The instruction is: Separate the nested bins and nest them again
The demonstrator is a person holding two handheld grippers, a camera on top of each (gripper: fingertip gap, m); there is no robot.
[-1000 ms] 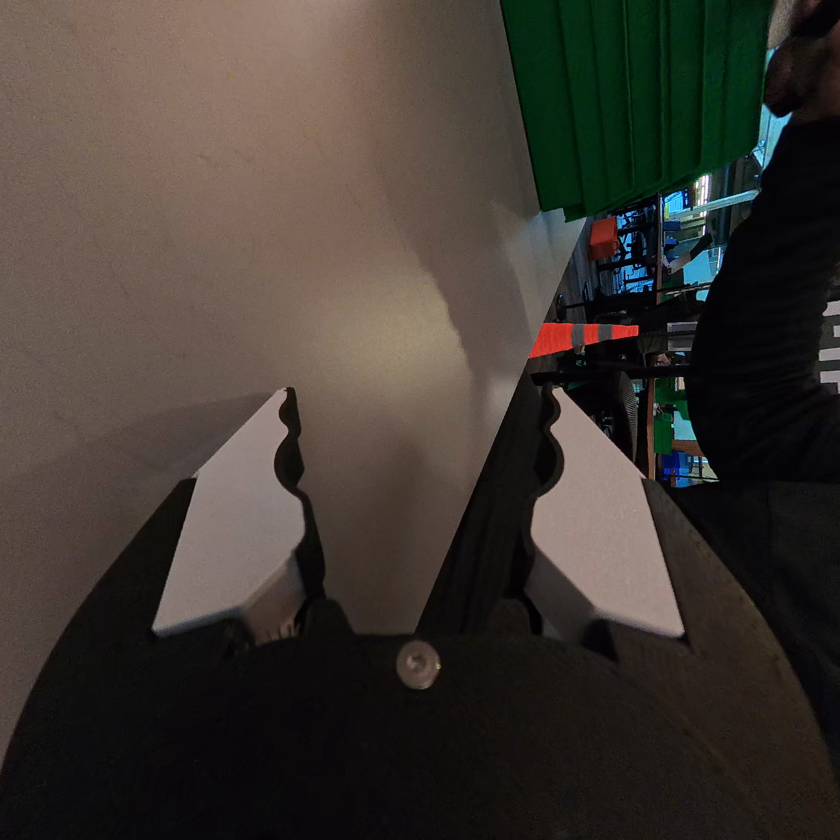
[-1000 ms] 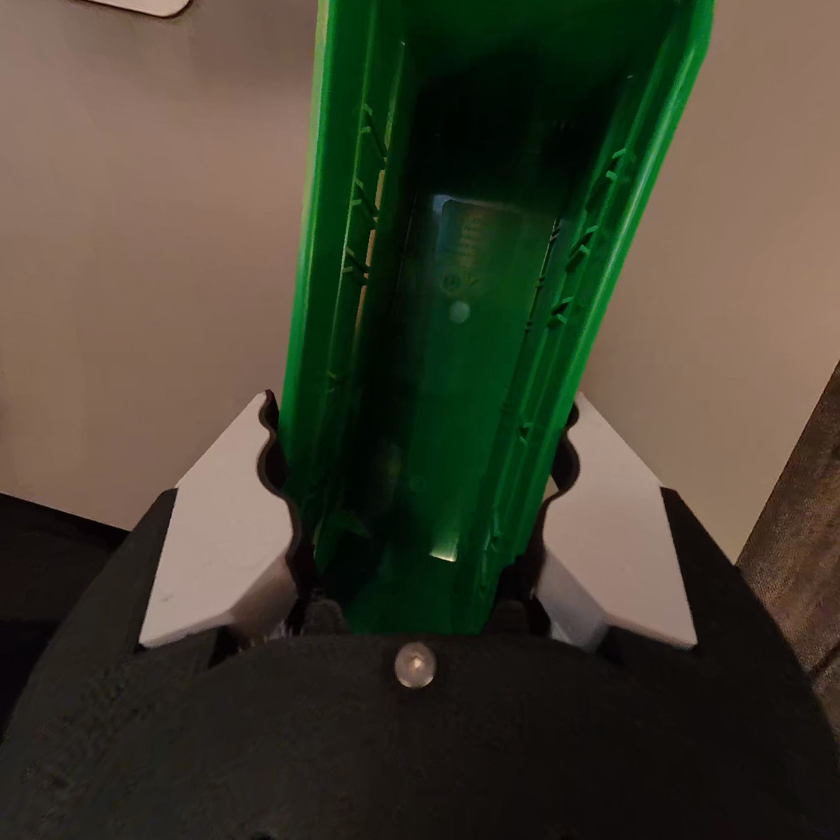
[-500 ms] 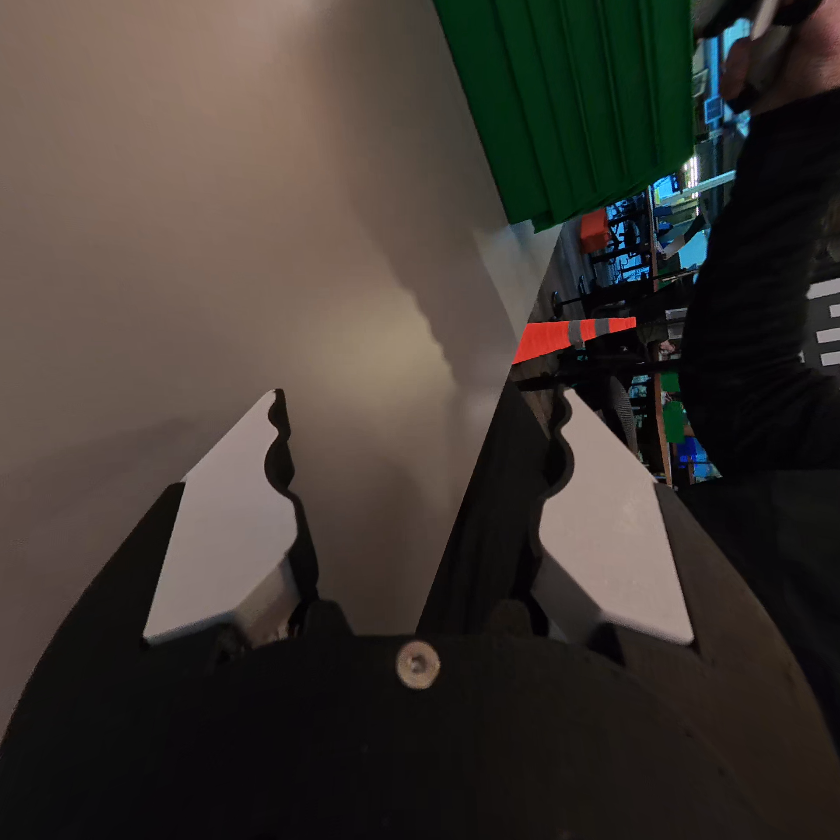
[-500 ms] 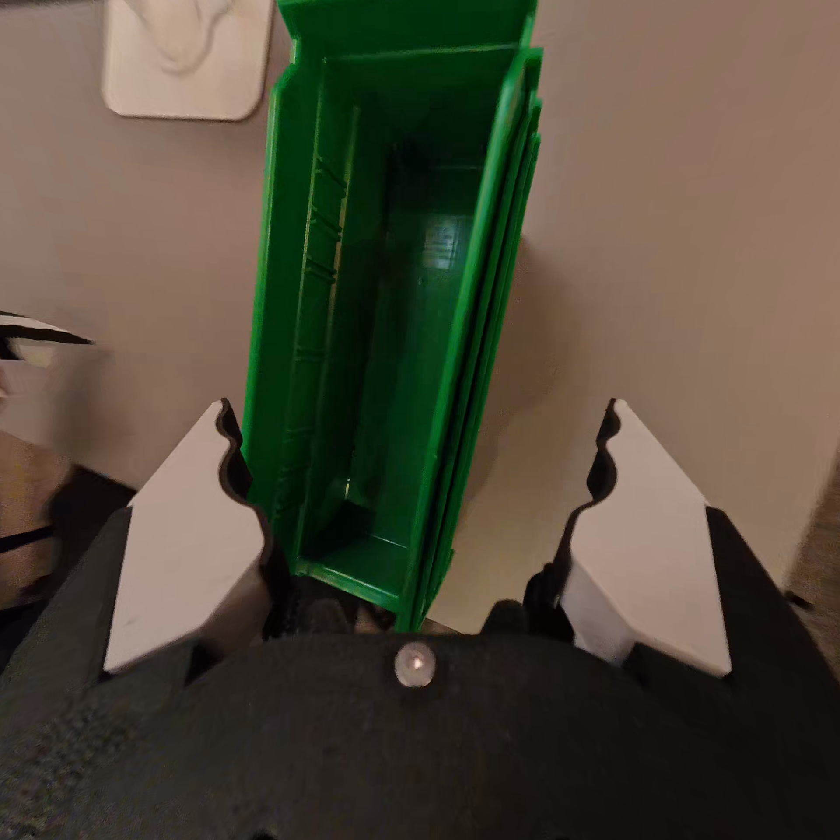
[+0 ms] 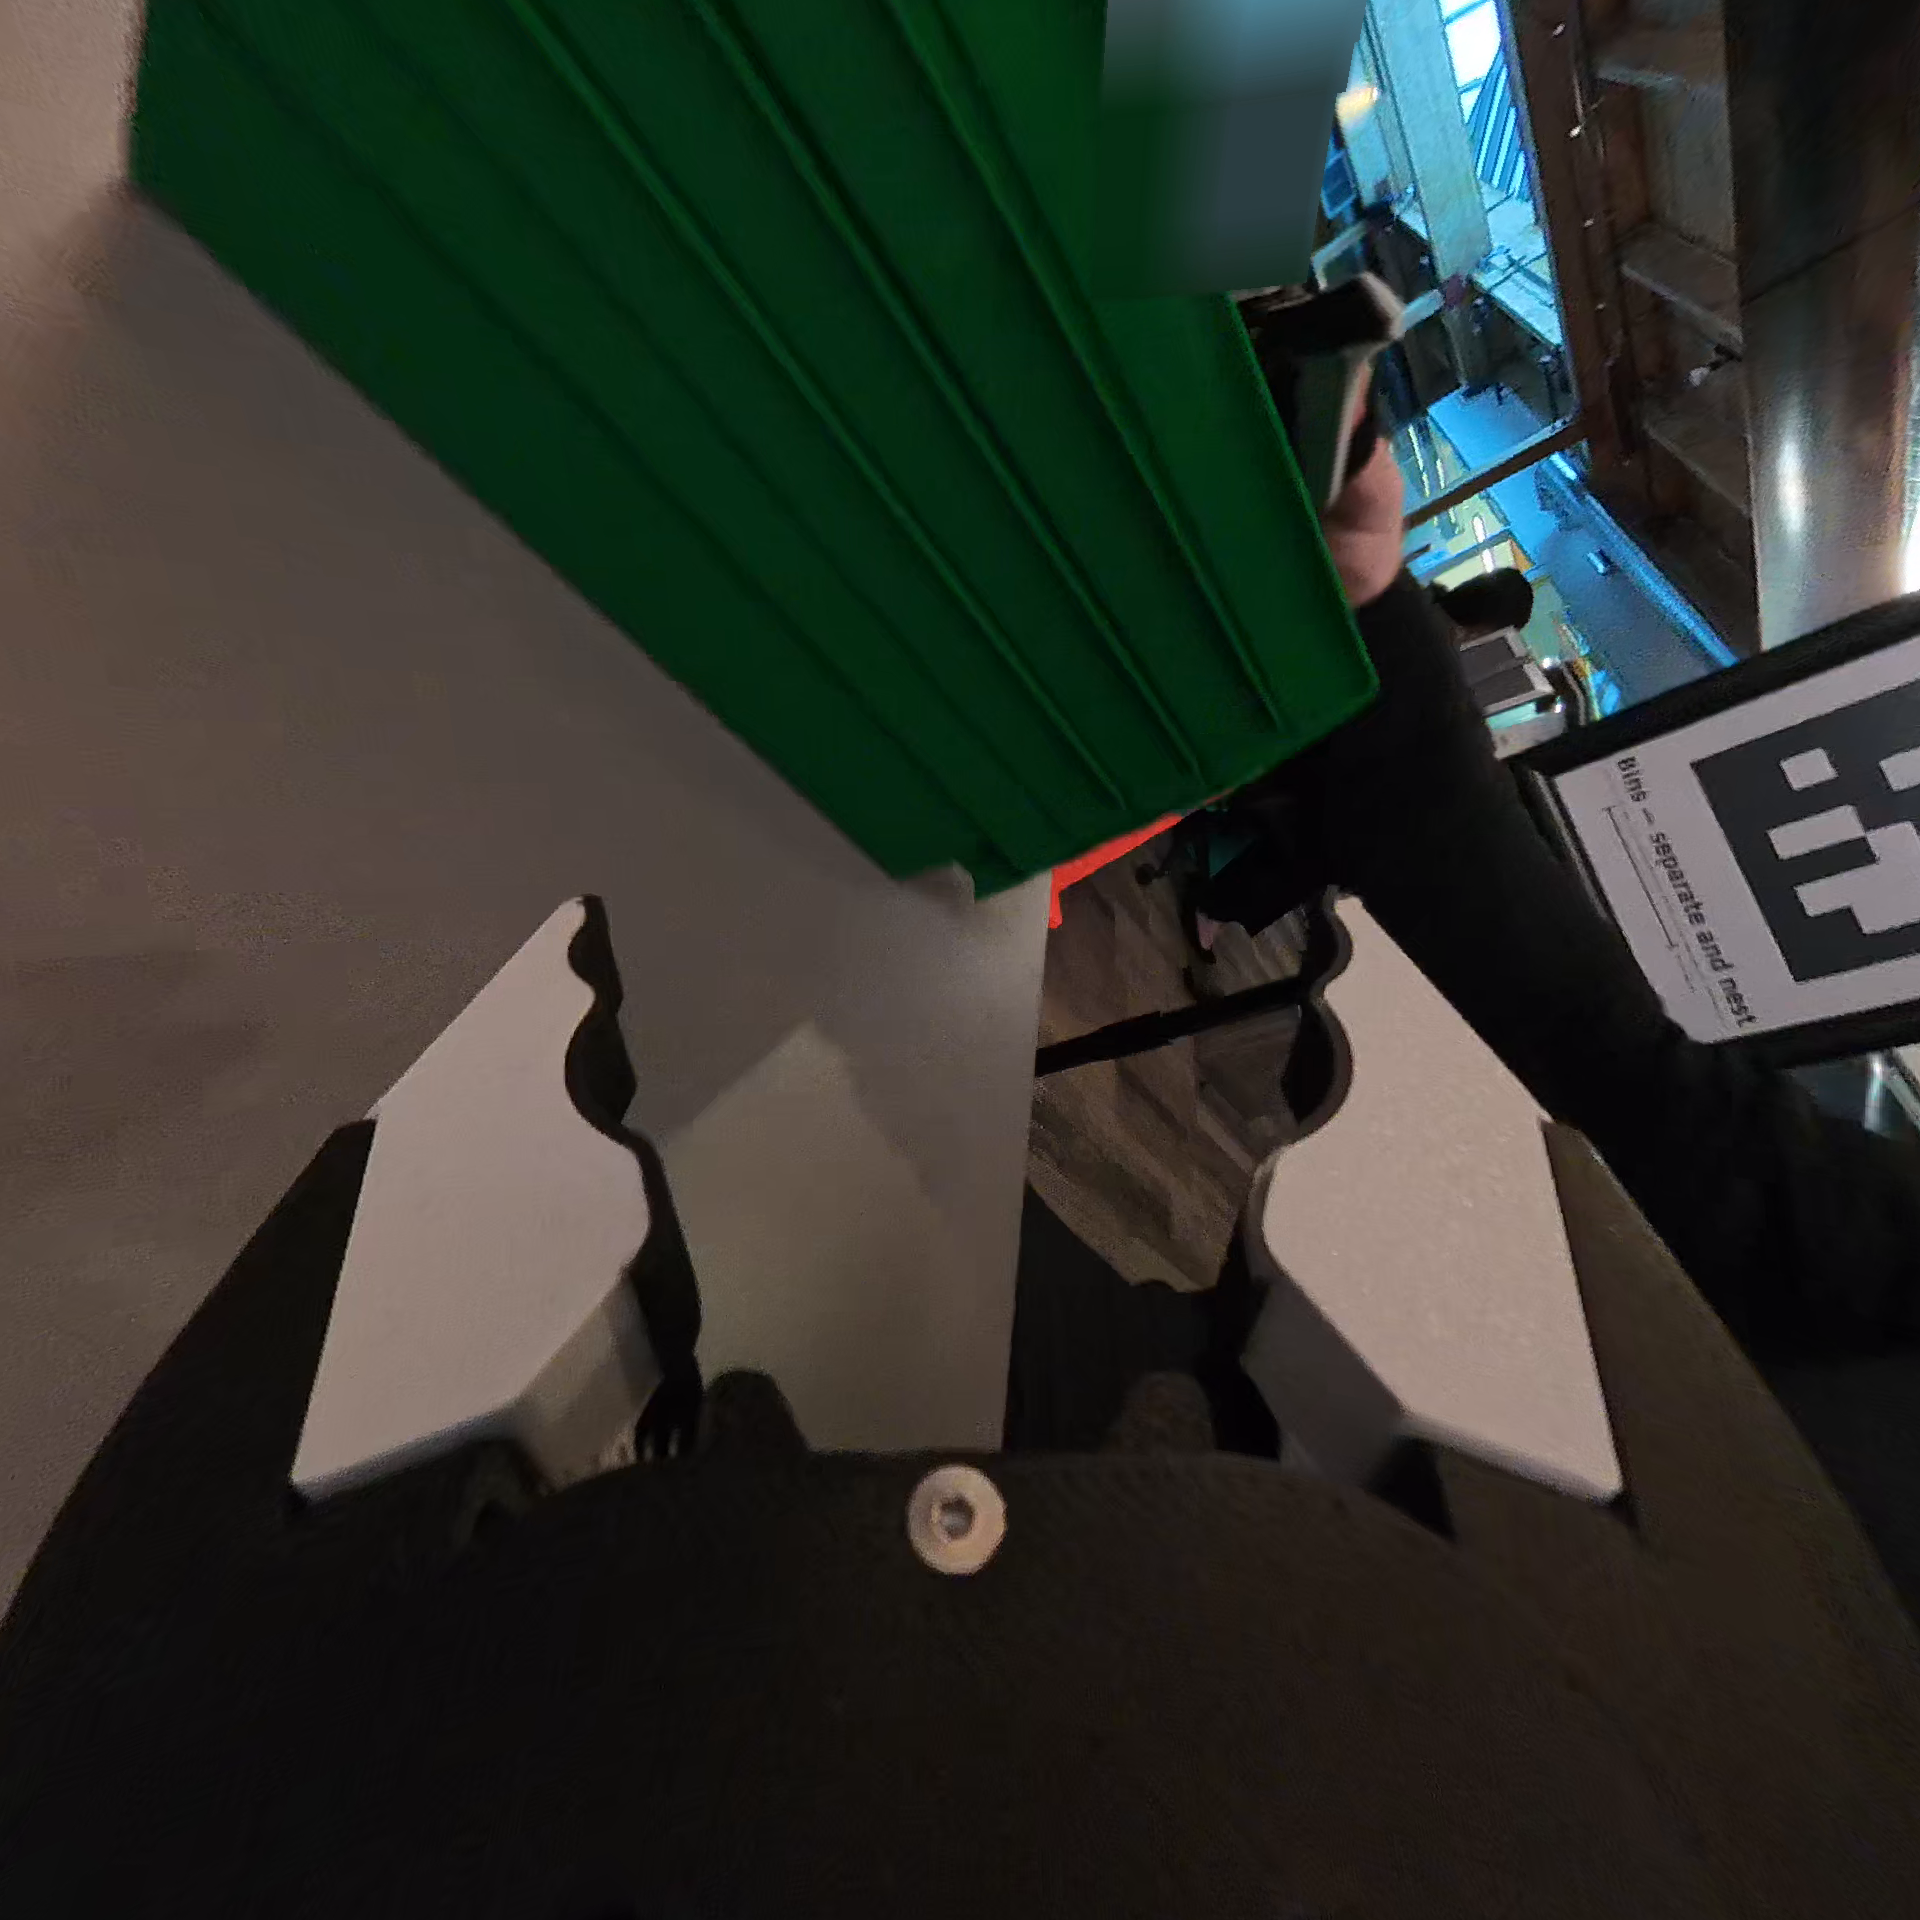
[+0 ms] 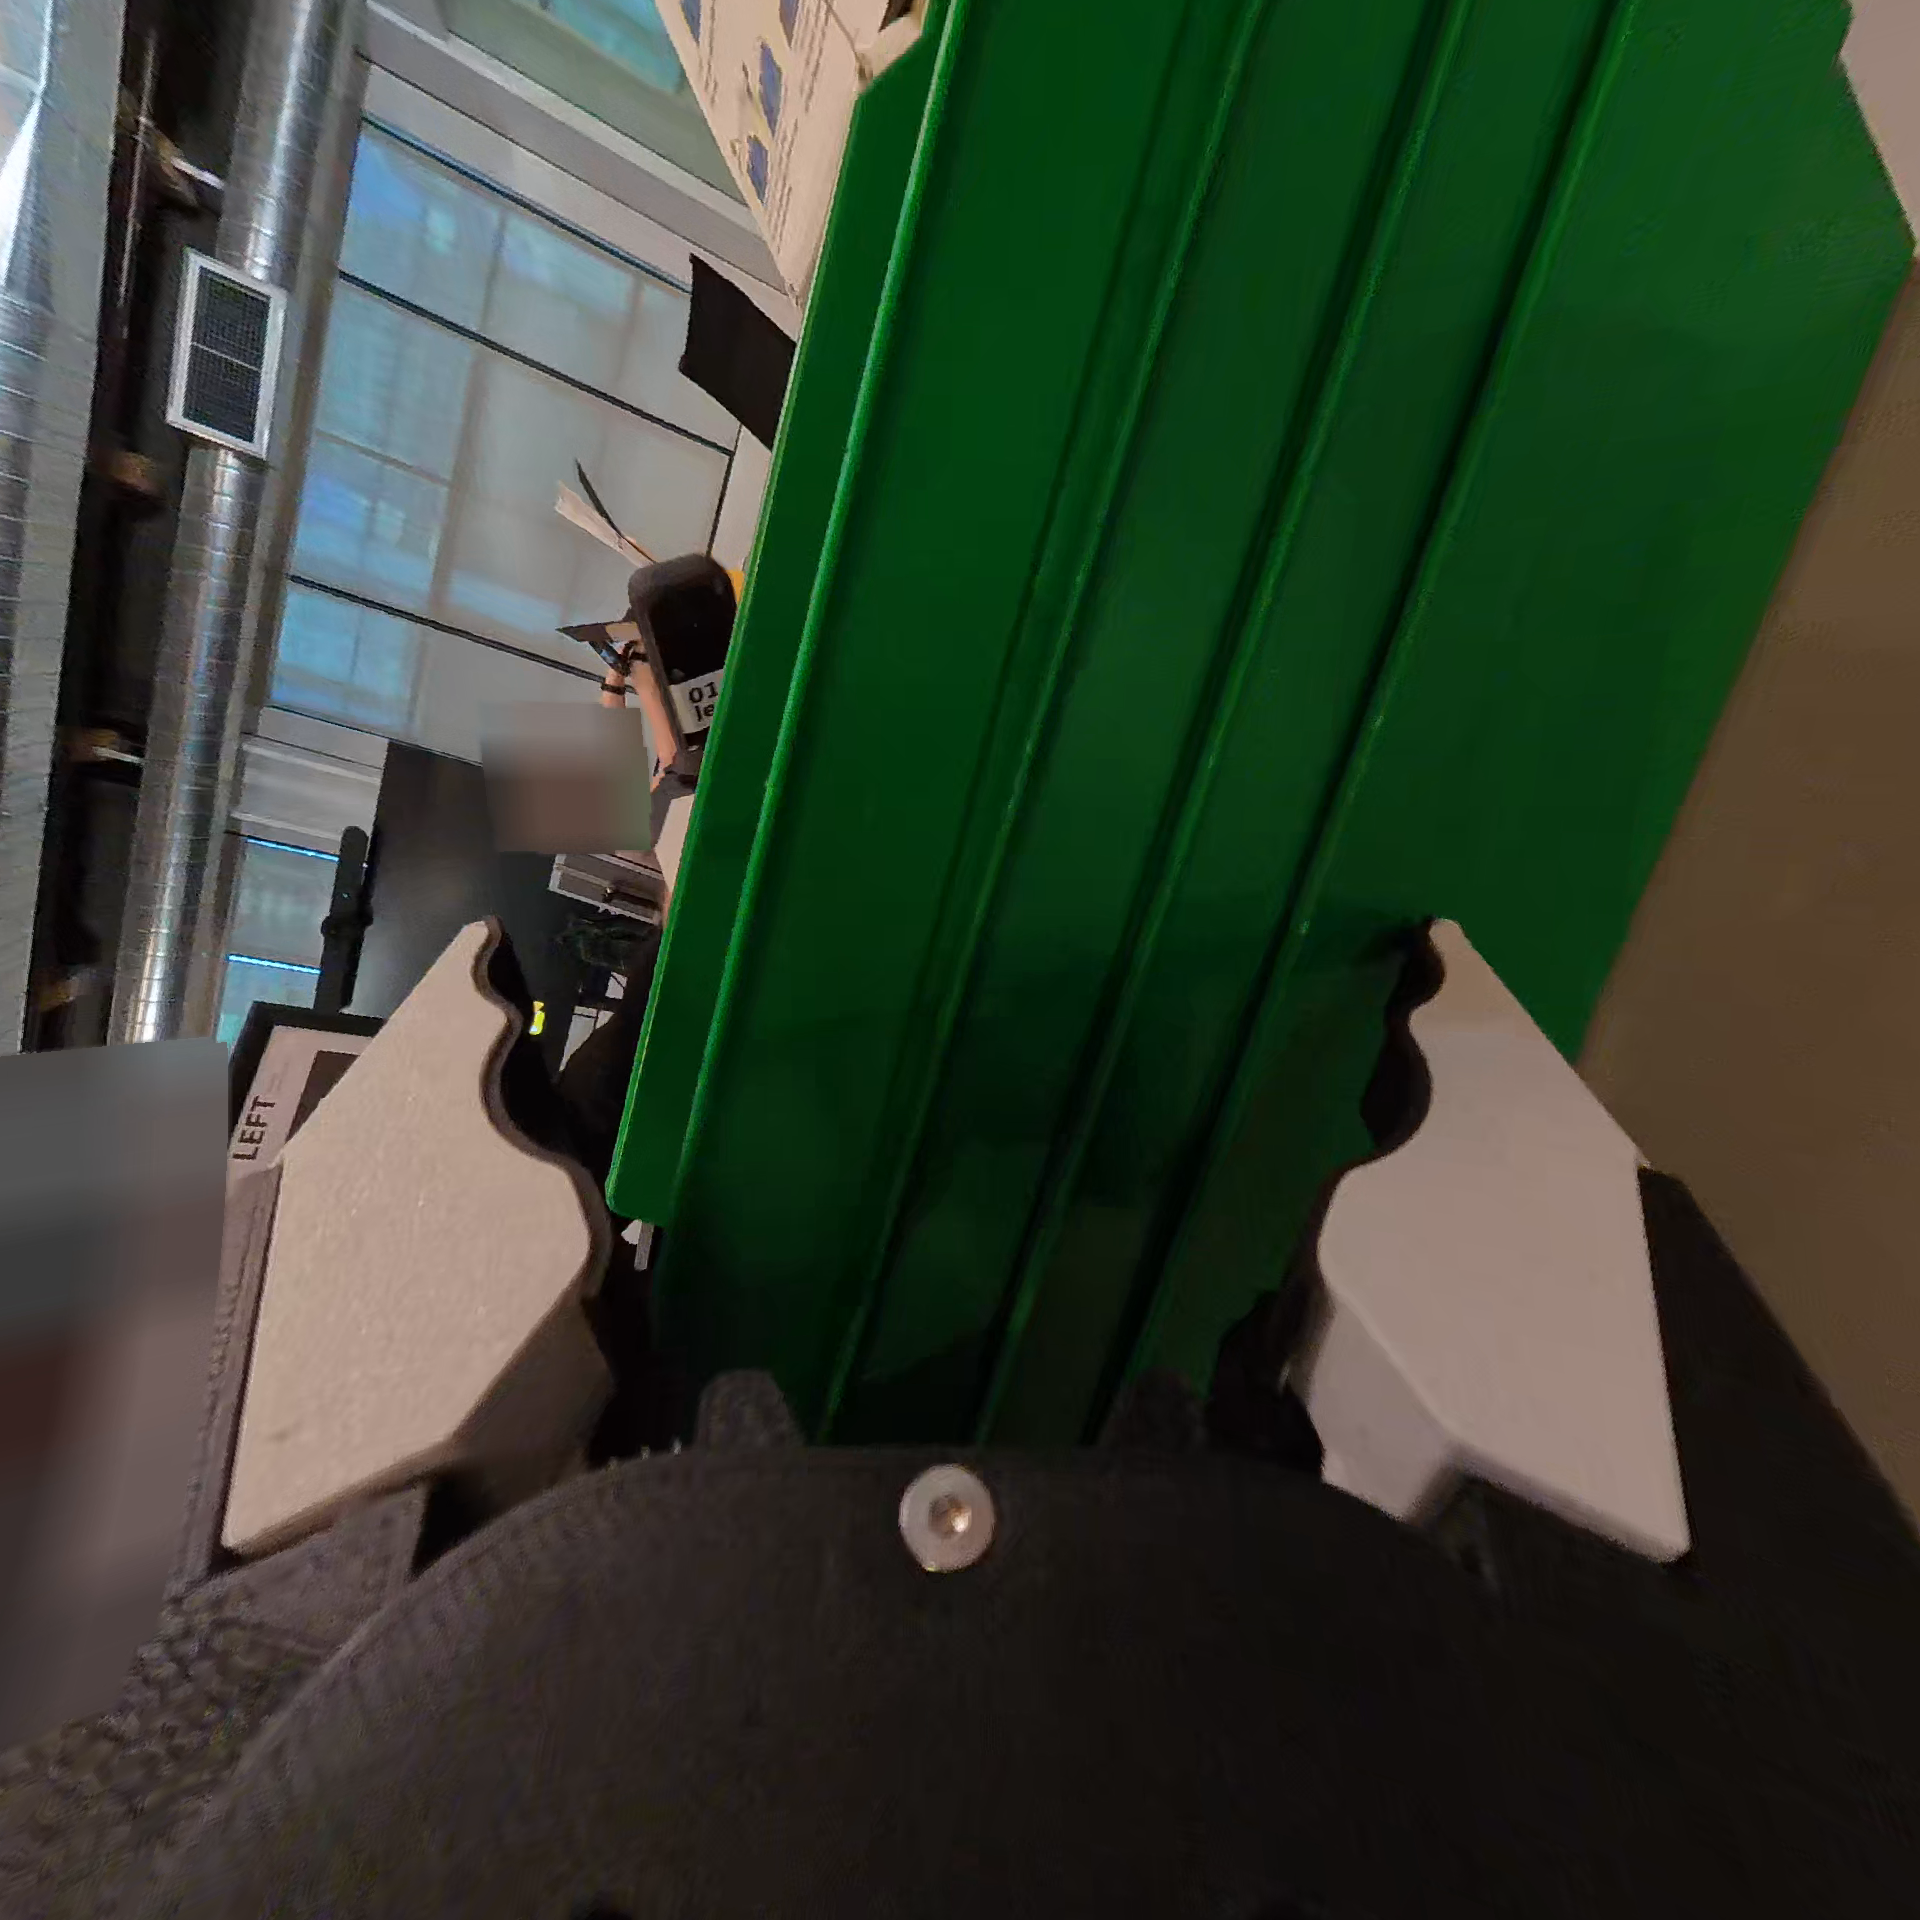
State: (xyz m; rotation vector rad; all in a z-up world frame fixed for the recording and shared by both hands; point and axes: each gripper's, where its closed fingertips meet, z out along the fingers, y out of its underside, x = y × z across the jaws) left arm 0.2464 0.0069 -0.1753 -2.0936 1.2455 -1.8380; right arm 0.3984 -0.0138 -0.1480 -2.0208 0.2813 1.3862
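Note:
The green nested bins (image 5: 790,416) show their stepped rims and rest against the beige table (image 5: 260,831) in the upper part of the left wrist view. My left gripper (image 5: 961,935) is open and empty, just short of the stack's near corner. In the right wrist view the same bin stack (image 6: 1195,727) fills the middle, its ribbed side running up between my fingers. My right gripper (image 6: 961,935) is wide open around it, with the right finger (image 6: 1486,1247) against the green wall. It also shows small at the stack's far end in the left wrist view (image 5: 1340,364).
The table's edge (image 5: 1023,1143) runs up between my left fingers, with floor beyond it. A person's black sleeve (image 5: 1507,883) and a white card with a black marker (image 5: 1766,831) are at the right. Pipes and windows (image 6: 312,520) fill the background left of the bins.
My right gripper opened off the bin stack's end and swung round to its ribbed side. My left gripper stayed open and moved much closer to the stack.

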